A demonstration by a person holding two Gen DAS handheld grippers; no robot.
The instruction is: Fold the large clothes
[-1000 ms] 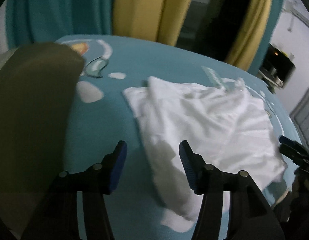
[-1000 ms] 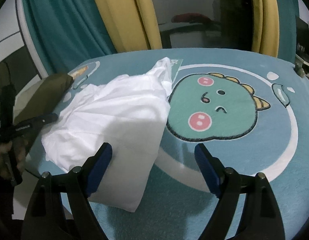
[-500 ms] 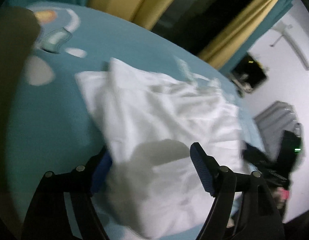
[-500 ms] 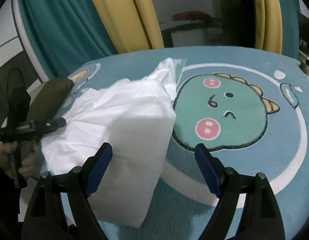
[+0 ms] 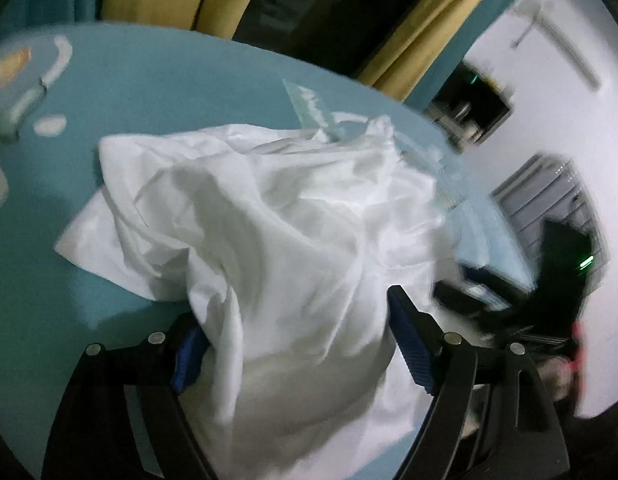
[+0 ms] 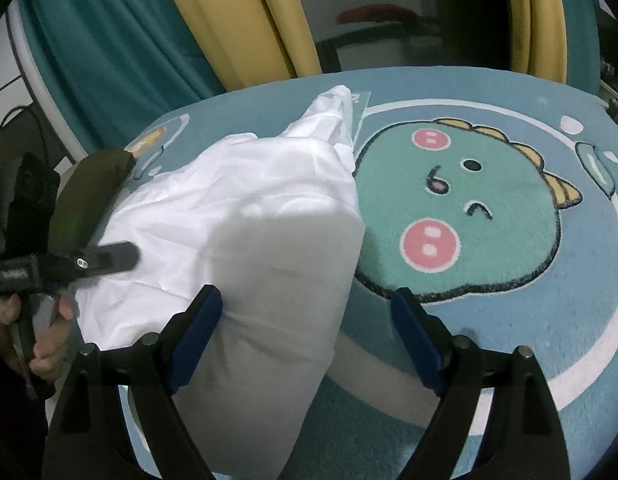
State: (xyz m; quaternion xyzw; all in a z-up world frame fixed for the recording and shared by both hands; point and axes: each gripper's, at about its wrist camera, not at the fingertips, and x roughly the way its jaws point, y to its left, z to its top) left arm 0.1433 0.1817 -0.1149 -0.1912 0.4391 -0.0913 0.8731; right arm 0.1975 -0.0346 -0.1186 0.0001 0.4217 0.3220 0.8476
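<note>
A white garment [image 5: 277,232] lies crumpled on a teal rug [image 5: 157,80]; it also shows in the right wrist view [image 6: 245,232] as a bulky heap left of the rug's dinosaur face. My left gripper [image 5: 297,344] is open with its jaws wide, and the cloth's near edge bulges up between them. My right gripper [image 6: 309,332] is open just above the heap's near right corner, with cloth between its left finger and the gap. The left gripper also shows in the right wrist view [image 6: 105,258] at the heap's left edge.
The rug's dinosaur face [image 6: 461,216] fills the right half of the right wrist view. A dark olive cushion [image 6: 89,196] lies left of the garment. Yellow and teal curtains [image 6: 245,20] hang behind. A radiator [image 5: 549,200] and white wall stand at the right of the left wrist view.
My left gripper has swung right and closed in on the garment, so cloth now sits between its open jaws. My right gripper has barely moved. The garment has bunched up a little.
</note>
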